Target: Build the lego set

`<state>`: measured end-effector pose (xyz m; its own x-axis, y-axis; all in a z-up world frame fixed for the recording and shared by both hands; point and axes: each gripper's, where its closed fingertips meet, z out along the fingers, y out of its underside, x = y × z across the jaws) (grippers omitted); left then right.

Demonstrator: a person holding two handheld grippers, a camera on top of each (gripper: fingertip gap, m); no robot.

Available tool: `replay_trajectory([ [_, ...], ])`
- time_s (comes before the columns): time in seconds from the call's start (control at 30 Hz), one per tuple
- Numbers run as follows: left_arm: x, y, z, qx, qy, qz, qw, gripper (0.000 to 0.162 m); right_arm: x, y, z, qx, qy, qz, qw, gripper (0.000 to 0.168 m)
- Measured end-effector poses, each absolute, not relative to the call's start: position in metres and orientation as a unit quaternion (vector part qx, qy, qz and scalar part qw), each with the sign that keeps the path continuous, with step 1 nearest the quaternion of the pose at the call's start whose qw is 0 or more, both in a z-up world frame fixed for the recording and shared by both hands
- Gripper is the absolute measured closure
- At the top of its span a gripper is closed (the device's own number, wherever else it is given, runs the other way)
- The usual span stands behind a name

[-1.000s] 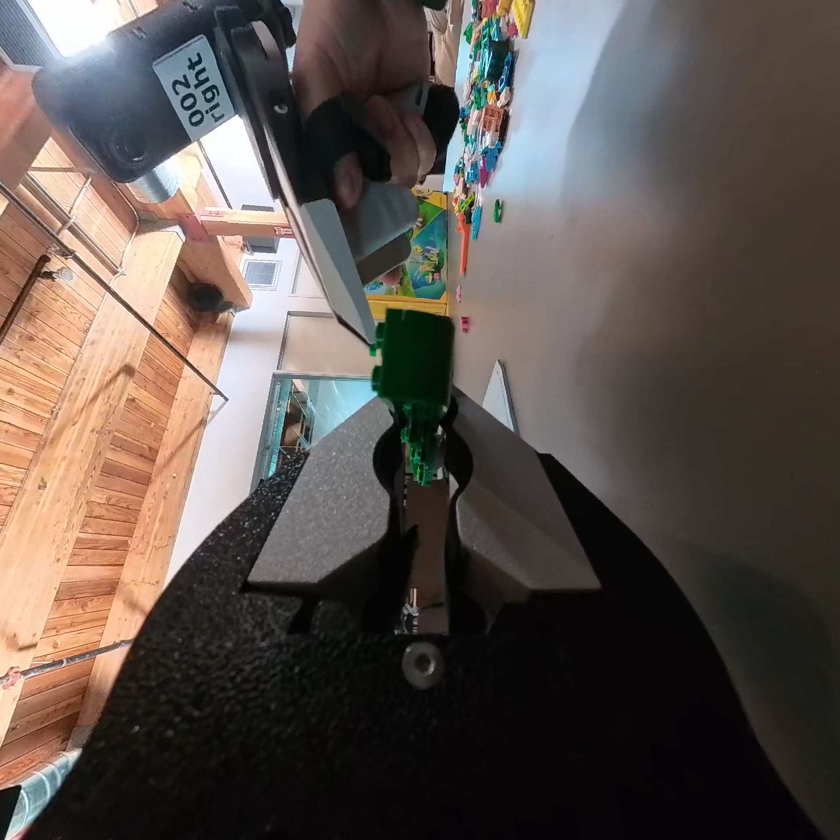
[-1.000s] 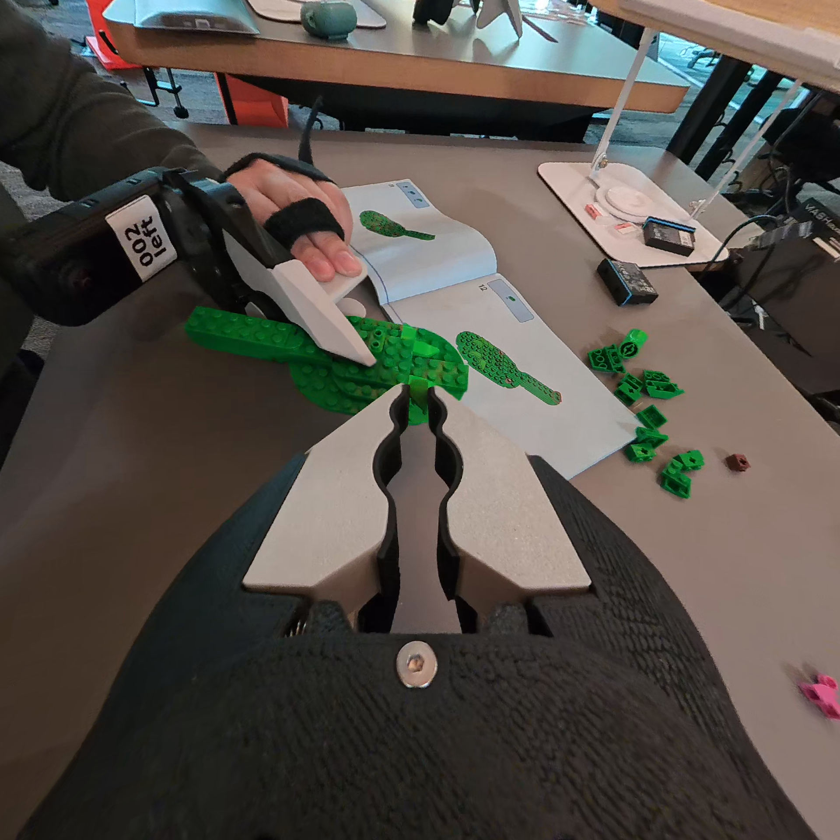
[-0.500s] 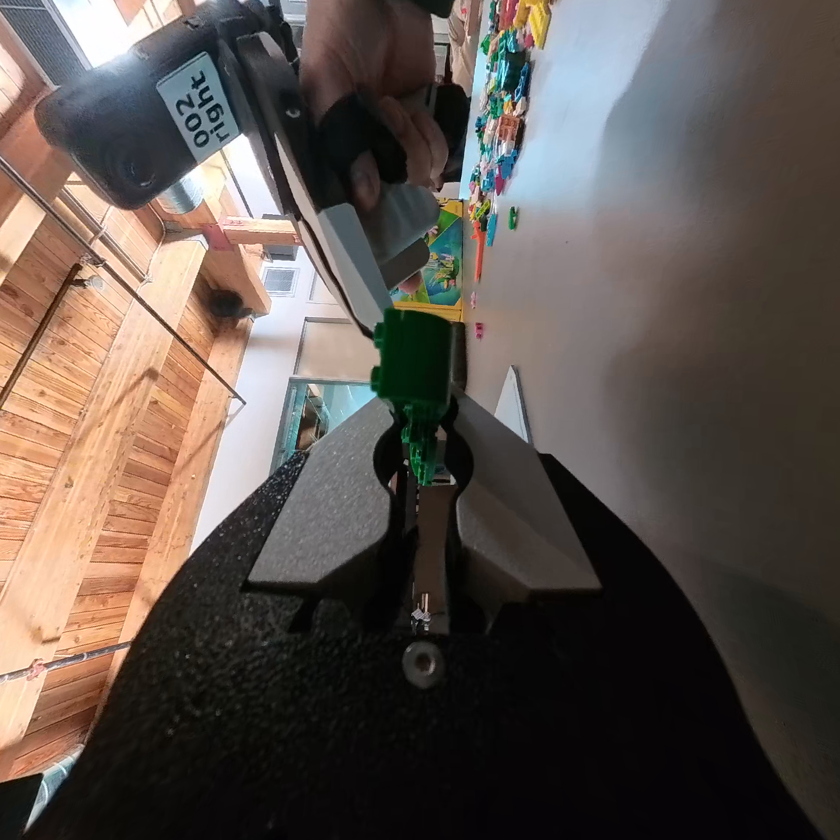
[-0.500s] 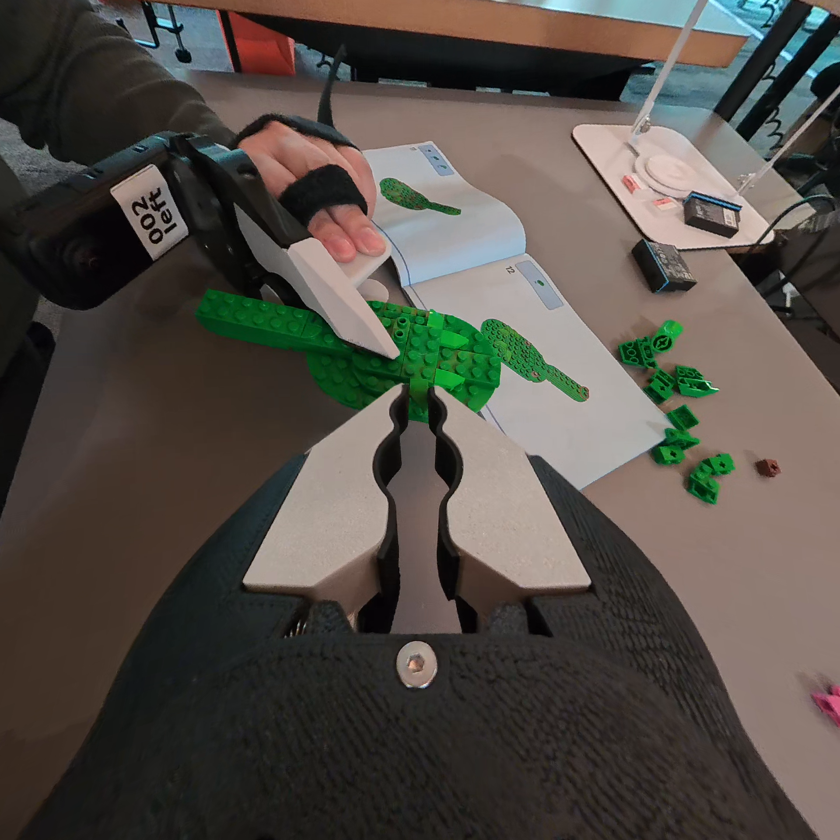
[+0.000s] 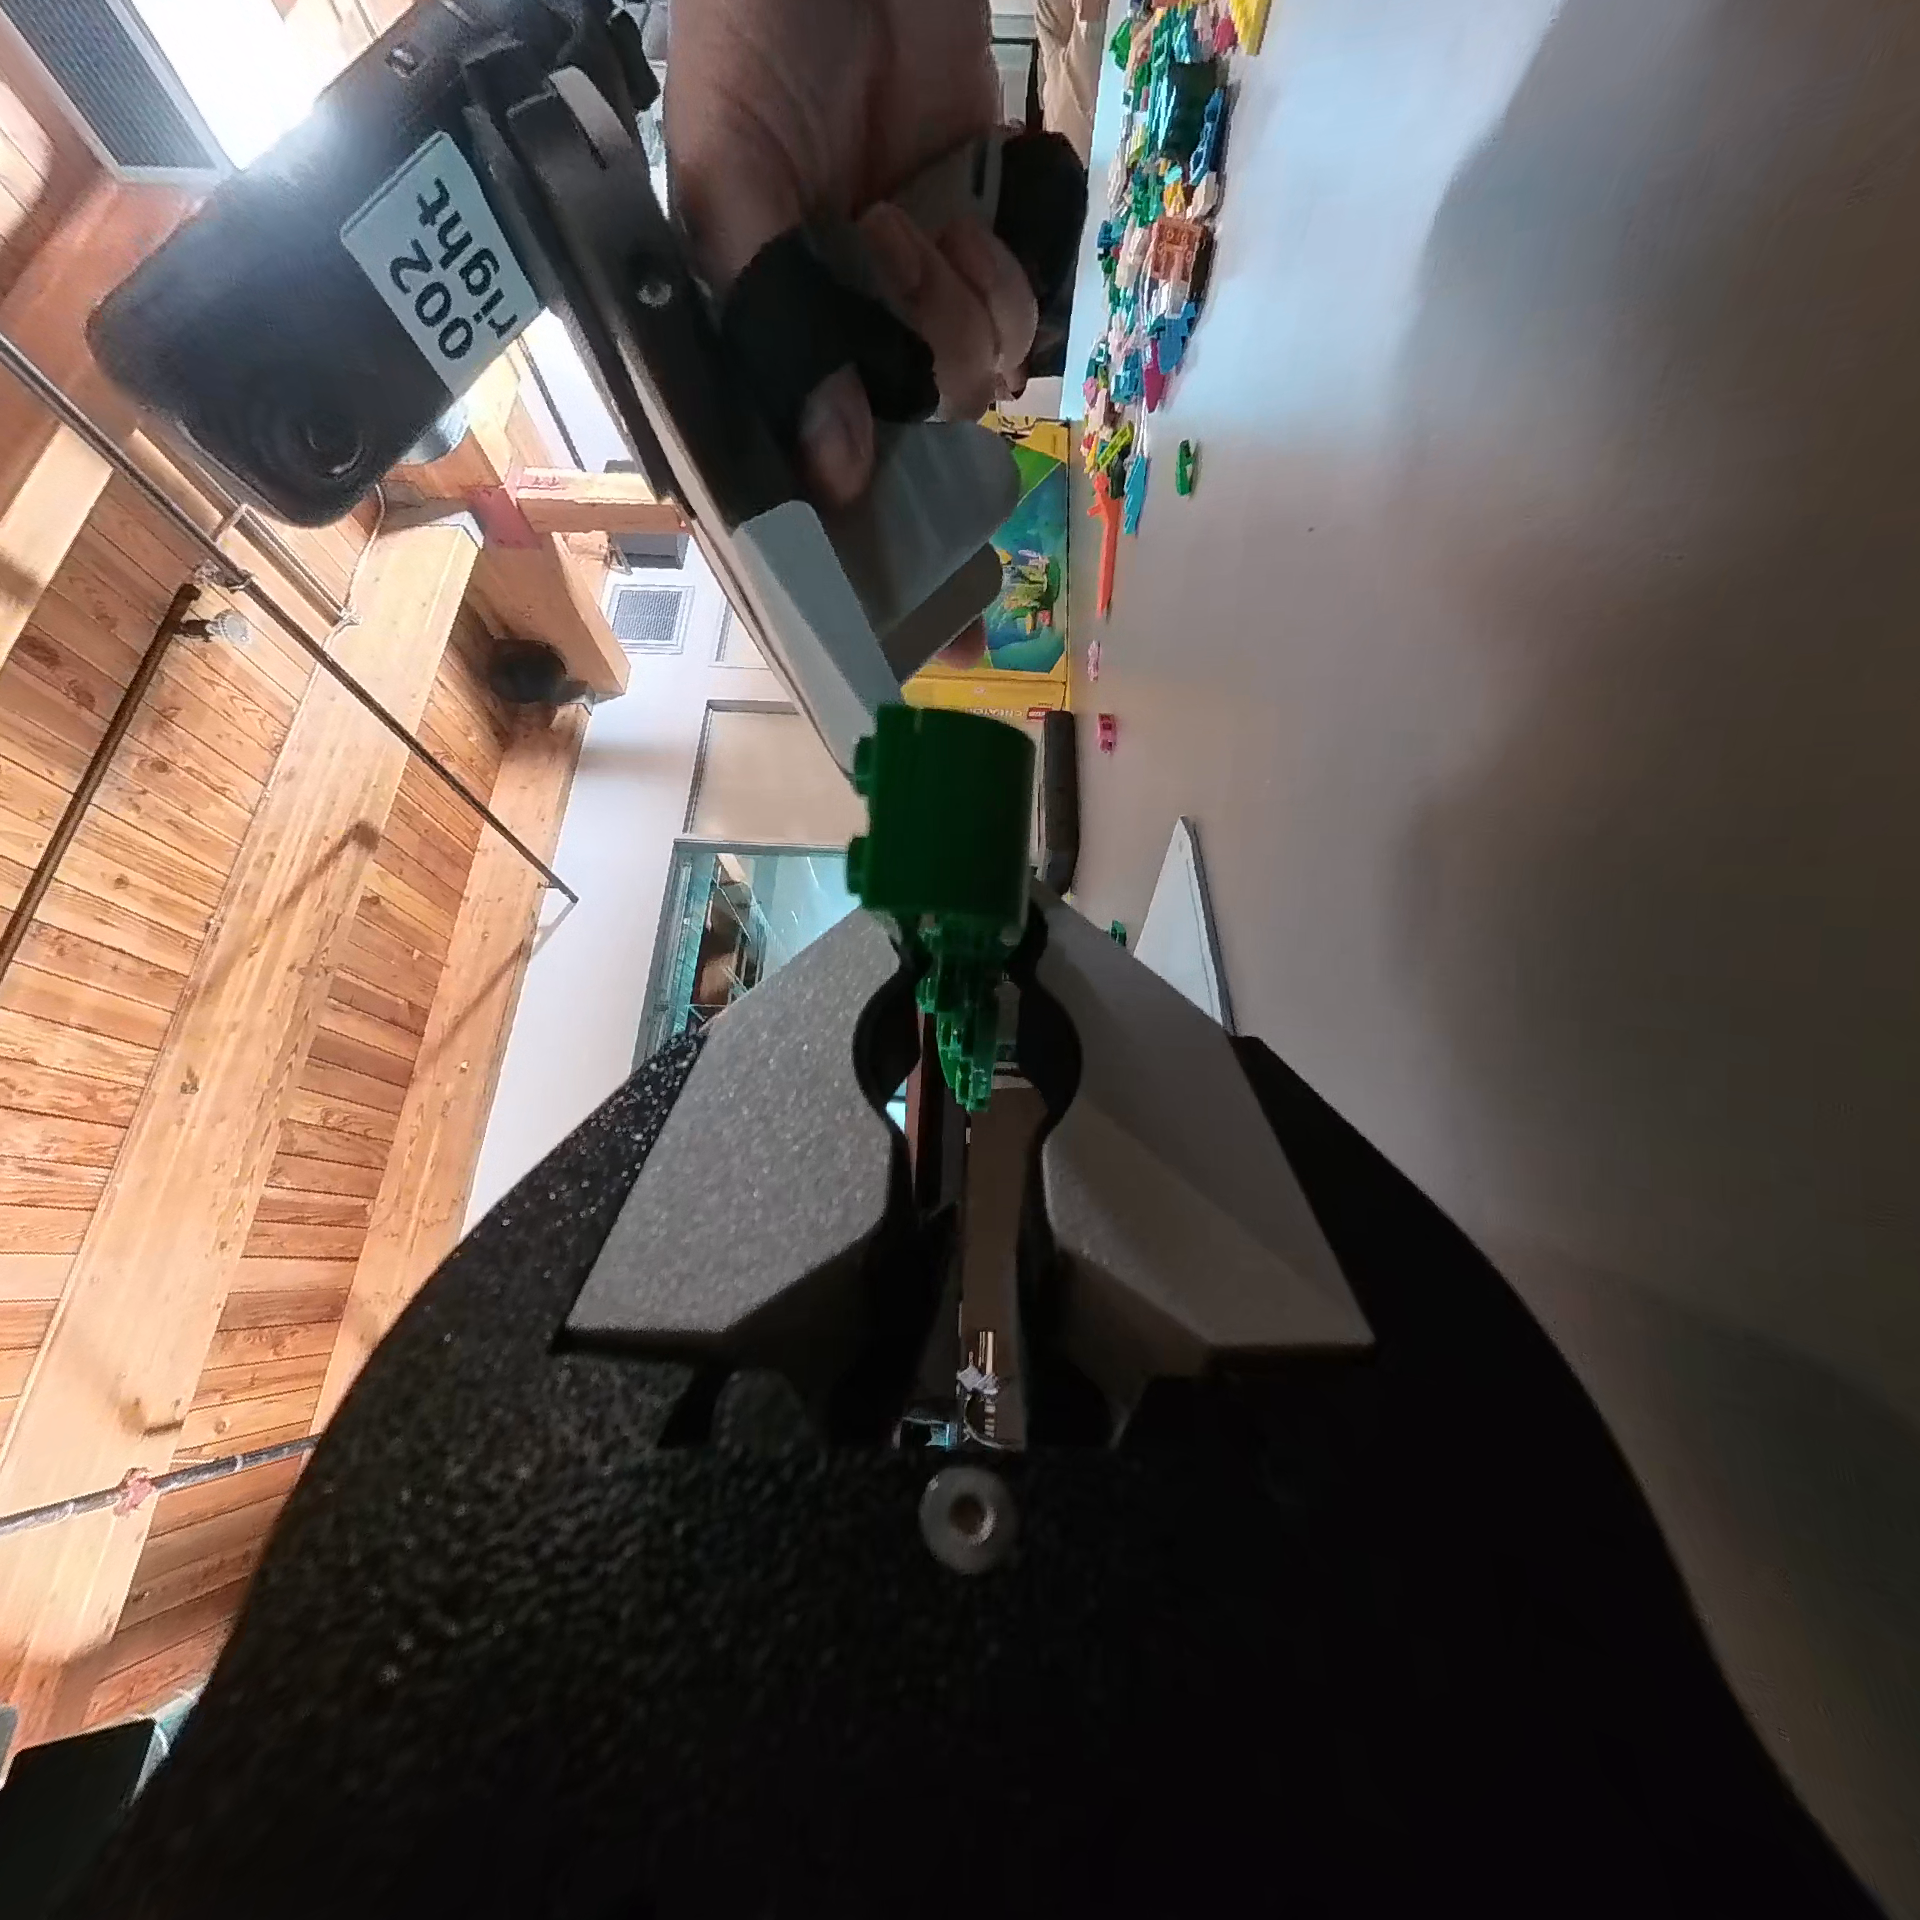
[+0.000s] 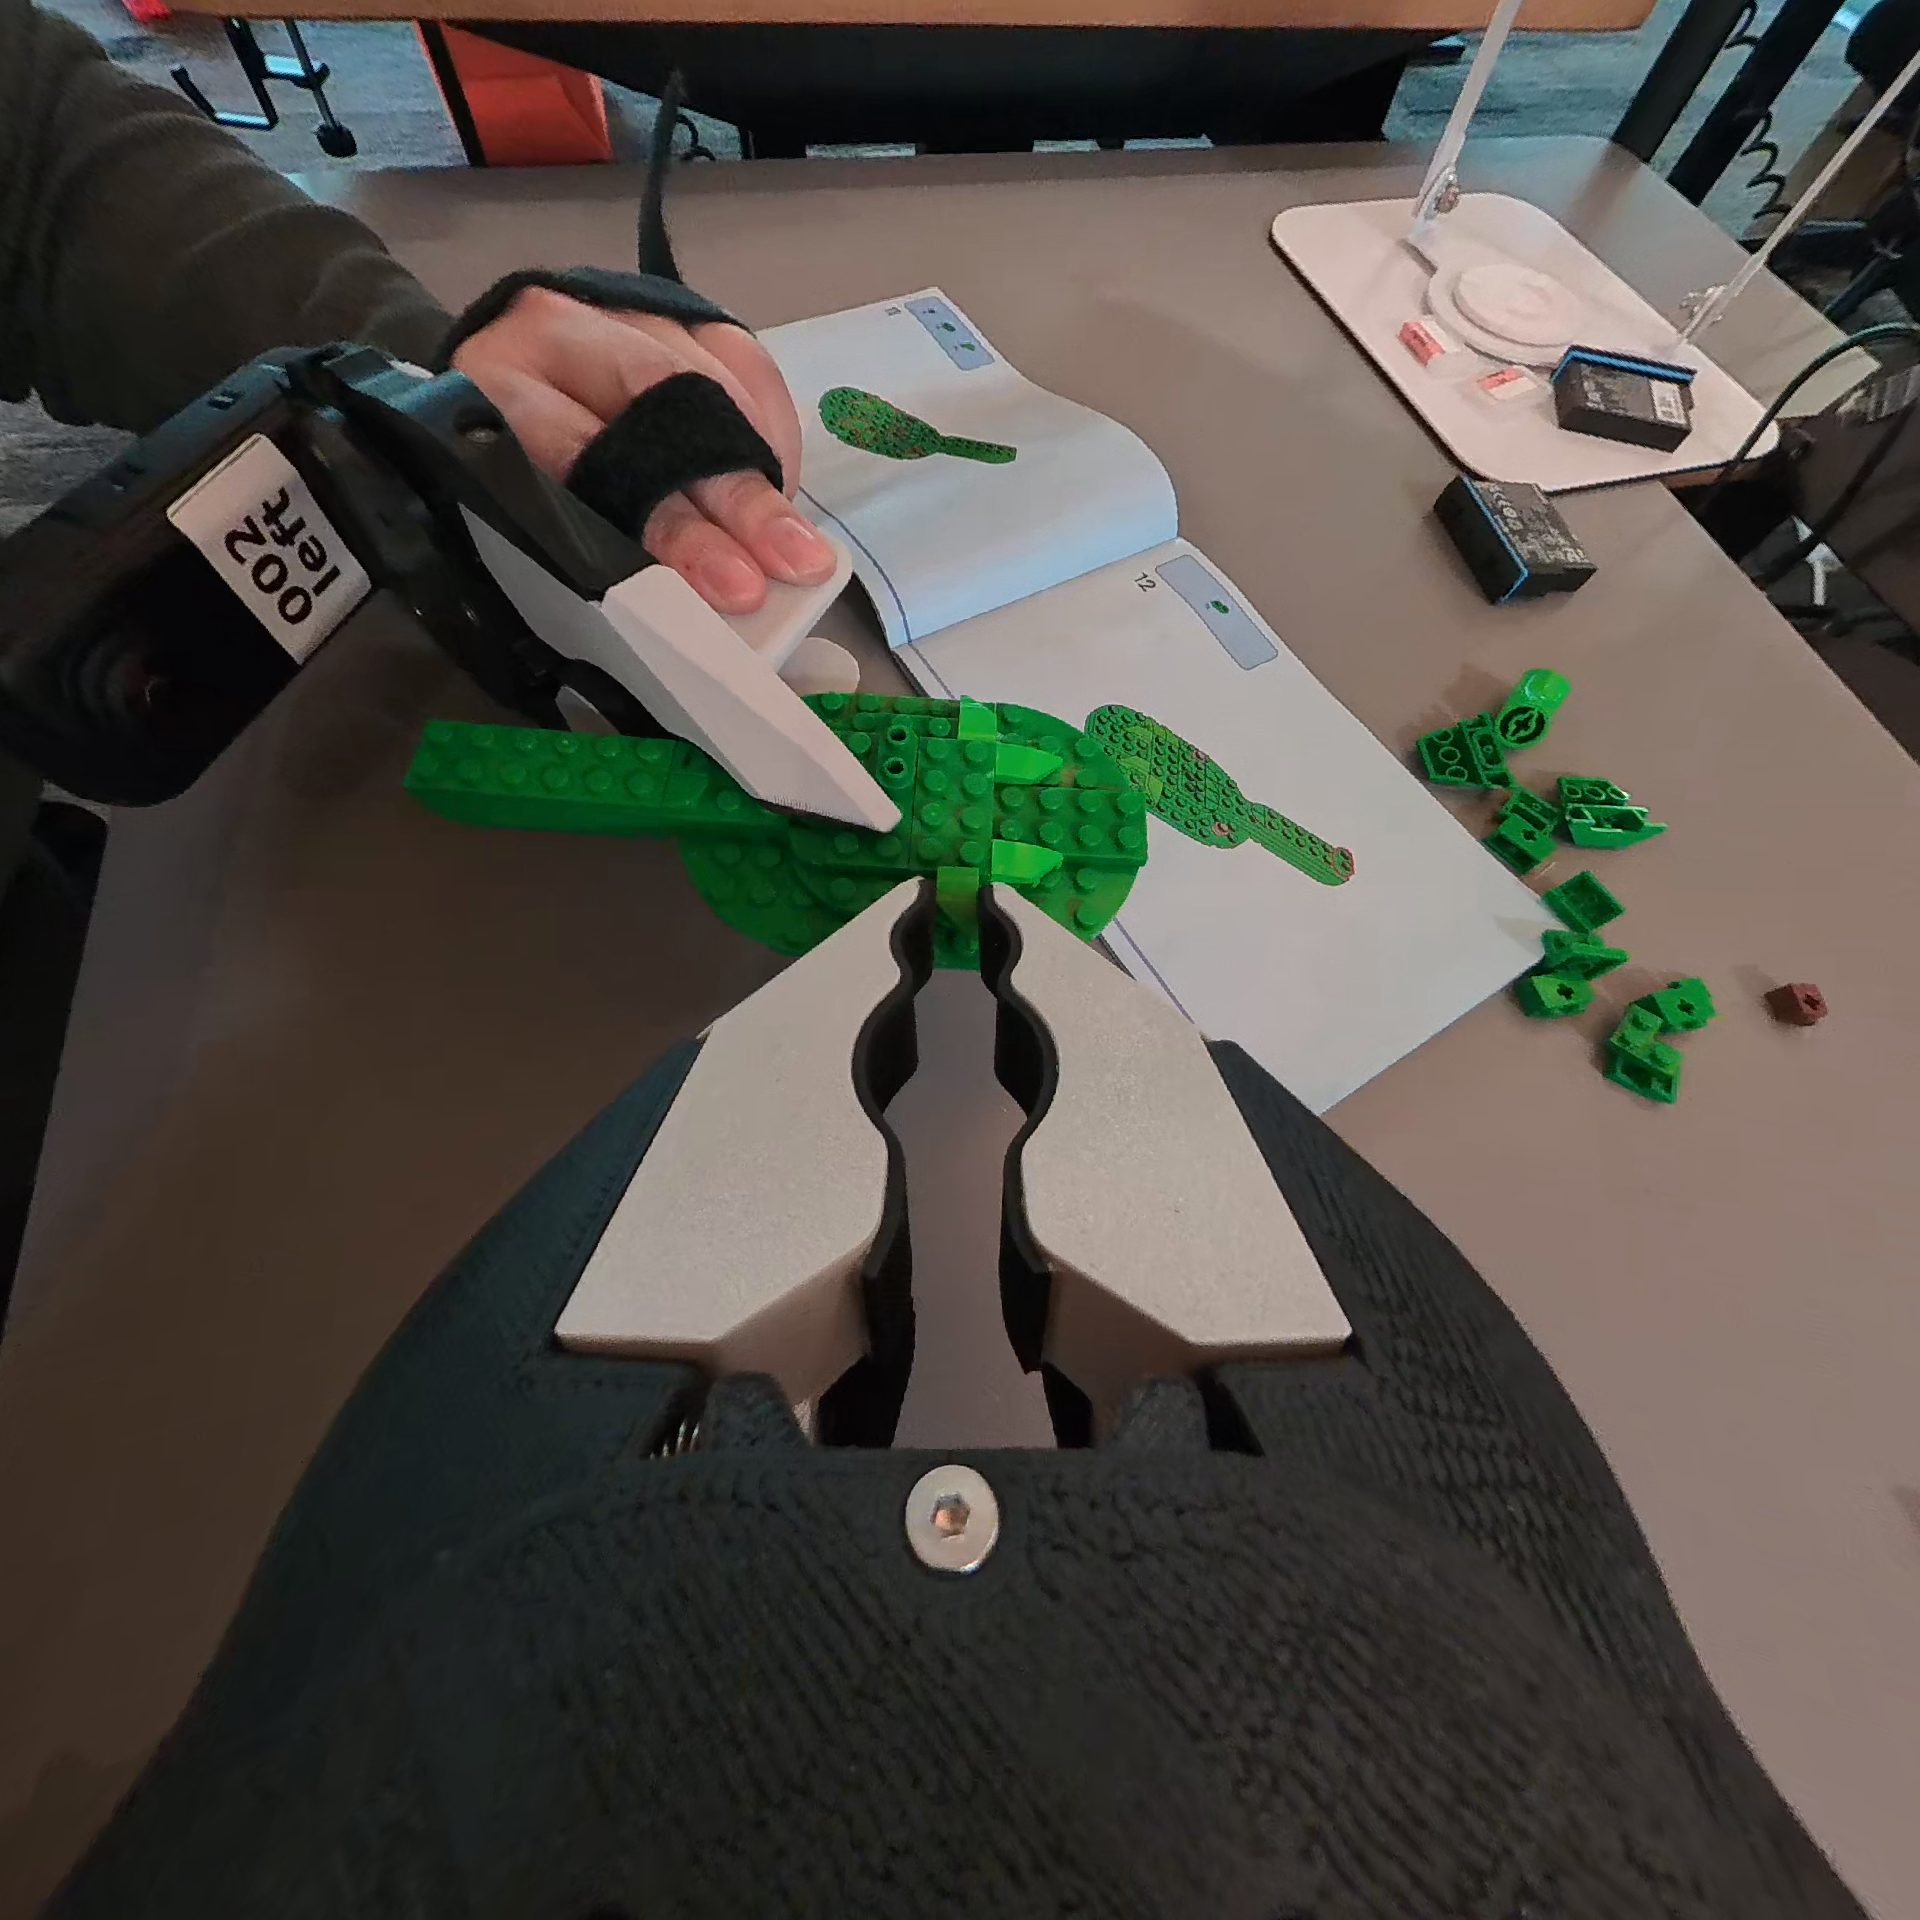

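You brought the green build nearer; your left gripper clamped it, your right gripper pinched a small green piece at its near edge.

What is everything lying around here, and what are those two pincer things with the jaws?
Green lego build: one, green, held over the table, gripped by both tools.
Instruction booklet: one, white, open behind the build.
Loose green bricks: about a dozen, right of the booklet.
Brown brick: one, far right.
Black blocks: two, one on the white tray.
Mixed brick pile: many colours, far along the grey table.
Lego box: one, yellow, beside that pile.
Left gripper: jaws clamped on the build.
Right gripper: jaws pinching a small green piece at the build's edge.
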<state>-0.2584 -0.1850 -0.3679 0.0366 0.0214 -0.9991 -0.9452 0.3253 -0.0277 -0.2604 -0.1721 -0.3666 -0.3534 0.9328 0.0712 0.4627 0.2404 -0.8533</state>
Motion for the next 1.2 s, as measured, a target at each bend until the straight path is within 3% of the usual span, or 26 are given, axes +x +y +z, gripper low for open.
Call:
replay_trajectory([
  [1.2,-0.2639,-0.1836,-0.3695,-0.427,0.557,0.407,0.584,0.152,-0.2658,-0.1677,-0.3686,-0.496,-0.718,0.373,0.316,0.16],
])
